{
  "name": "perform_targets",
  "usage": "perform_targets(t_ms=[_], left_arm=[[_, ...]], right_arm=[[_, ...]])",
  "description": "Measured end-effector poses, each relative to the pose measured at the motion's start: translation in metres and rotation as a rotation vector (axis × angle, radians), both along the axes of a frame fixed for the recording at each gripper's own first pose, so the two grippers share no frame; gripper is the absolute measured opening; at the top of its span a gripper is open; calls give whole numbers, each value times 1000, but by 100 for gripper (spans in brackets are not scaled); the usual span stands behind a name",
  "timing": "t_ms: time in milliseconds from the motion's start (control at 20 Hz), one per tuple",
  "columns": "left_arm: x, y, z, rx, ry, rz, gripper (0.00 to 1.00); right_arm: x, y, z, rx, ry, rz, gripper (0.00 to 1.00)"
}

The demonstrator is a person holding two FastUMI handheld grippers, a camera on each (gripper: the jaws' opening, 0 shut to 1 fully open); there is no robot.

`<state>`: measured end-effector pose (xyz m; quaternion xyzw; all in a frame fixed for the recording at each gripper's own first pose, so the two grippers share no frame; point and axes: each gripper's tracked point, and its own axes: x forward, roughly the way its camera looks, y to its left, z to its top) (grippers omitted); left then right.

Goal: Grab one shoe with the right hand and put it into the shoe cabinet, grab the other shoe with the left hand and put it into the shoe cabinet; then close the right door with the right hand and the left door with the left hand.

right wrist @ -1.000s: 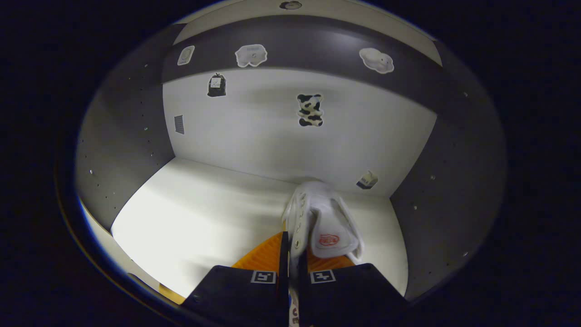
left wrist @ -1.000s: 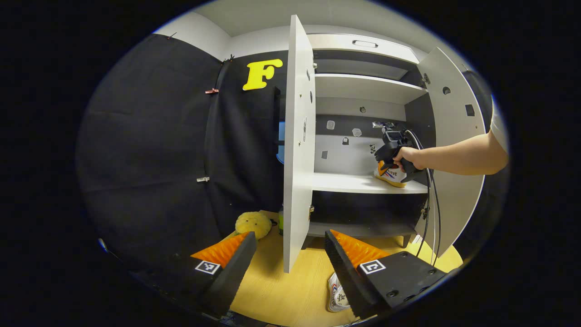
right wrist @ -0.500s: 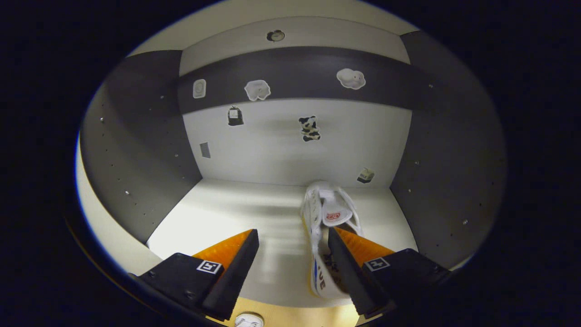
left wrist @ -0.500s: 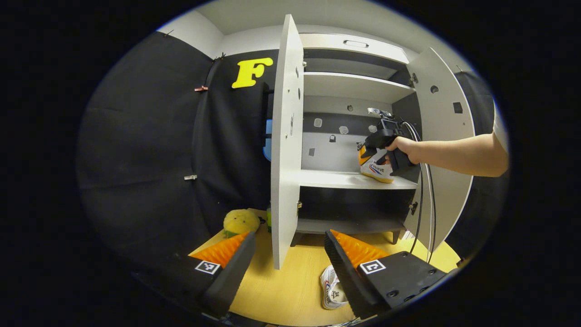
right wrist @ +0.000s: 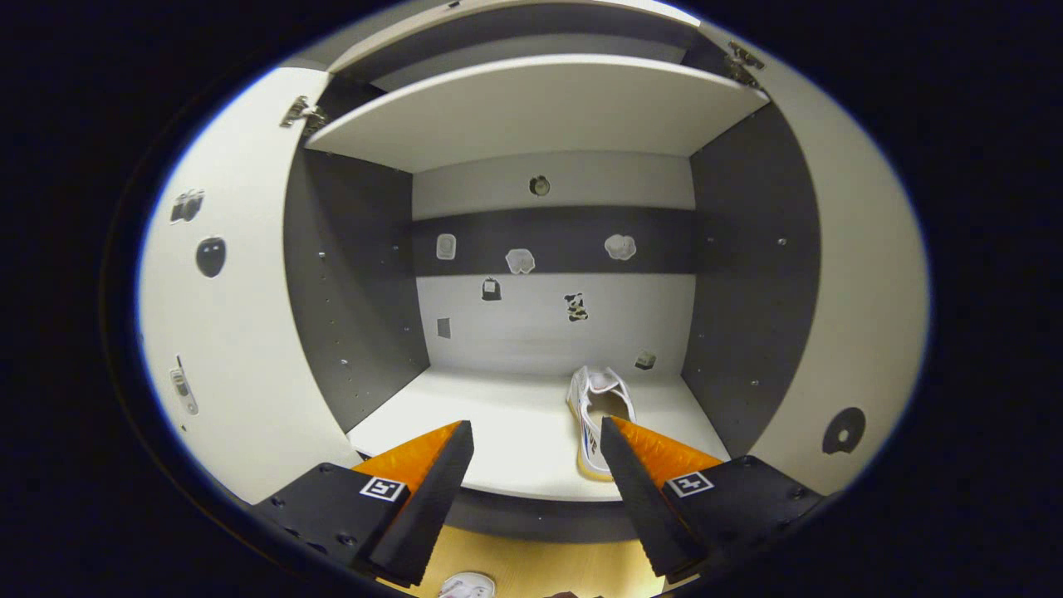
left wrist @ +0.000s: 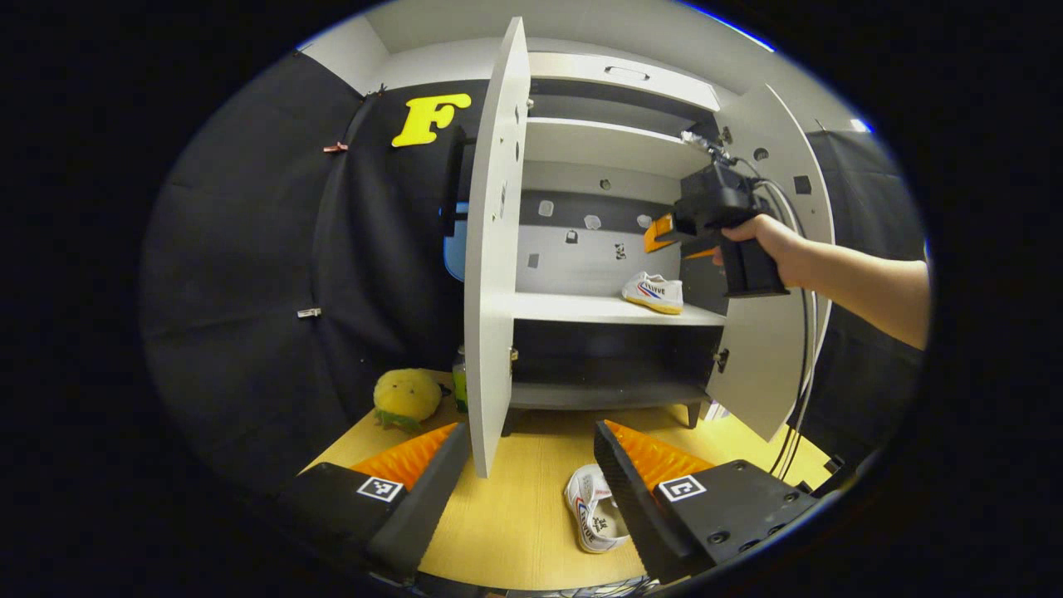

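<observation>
On the middle shelf: first shoe point(left wrist: 654, 292) lies alone at the right end, sole down, nothing touching it.
Left gripper view, floor: second shoe point(left wrist: 594, 519) lies on the wood floor point(left wrist: 515, 515), just left of this gripper's right finger.
Left gripper view, left gripper point(left wrist: 531, 486): jaws wide apart, empty, above the floor and short of the shoe.
Left gripper view, right gripper point(left wrist: 664, 232): held up in front of the shoe cabinet point(left wrist: 606, 145), clear of the shelf; fingers look parted, holding nothing.
Left gripper view, doors: left door point(left wrist: 490, 249) and right door point(left wrist: 768, 332) both stand open.
Right gripper view, right gripper point(right wrist: 536, 473): jaws spread, empty, aimed at the shelf; first shoe point(right wrist: 598, 407) lies beyond, toe inward.
Step in hand (judgement): left pickup; lower over the shoe's collar, close on one side wall, lift level, set it left of its mate.
View difference: left gripper view gives both doors and the floor shoe whole; right gripper view gives the free shelf space point(right wrist: 490, 415) beside the placed shoe.
</observation>
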<state>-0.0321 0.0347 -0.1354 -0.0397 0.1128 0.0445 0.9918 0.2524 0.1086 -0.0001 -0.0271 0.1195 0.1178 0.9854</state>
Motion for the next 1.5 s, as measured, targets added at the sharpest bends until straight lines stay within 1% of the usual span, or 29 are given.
perform_targets(t_ms=[150, 250, 350, 500, 650, 750, 900, 1050, 1100, 1250, 1500], left_arm=[[-2, -5, -27, 15, 41, -53, 95], [-3, -8, -49, 33, 79, -84, 95], [-3, -13, -71, 36, 123, -116, 95], [-2, -26, -106, 21, 197, -168, 95], [3, -42, -136, -7, 255, -225, 95], [11, -54, -155, -26, 282, -267, 96], [31, -65, -188, -27, 323, -308, 95], [54, -71, -214, -1, 319, -339, 96], [57, -73, -227, 10, 335, -353, 96], [75, -74, -254, 28, 379, -364, 96], [110, -77, -278, 30, 412, -369, 95]], right_arm=[[-50, -16, -10, -15, -51, -31, 98], [-85, -26, -25, 0, -47, -37, 98], [-111, -40, -43, -2, -43, -55, 98], [-153, -58, -79, 10, 14, -72, 98], [-195, -82, -114, -13, 75, -104, 98], [-221, -97, -136, -20, 121, -133, 98], [-255, -118, -164, -23, 185, -187, 98], [-284, -134, -177, -34, 223, -230, 98], [-291, -136, -181, -39, 233, -241, 98], [-312, -143, -187, -57, 261, -268, 98], [-328, -156, -185, -57, 271, -331, 98]])
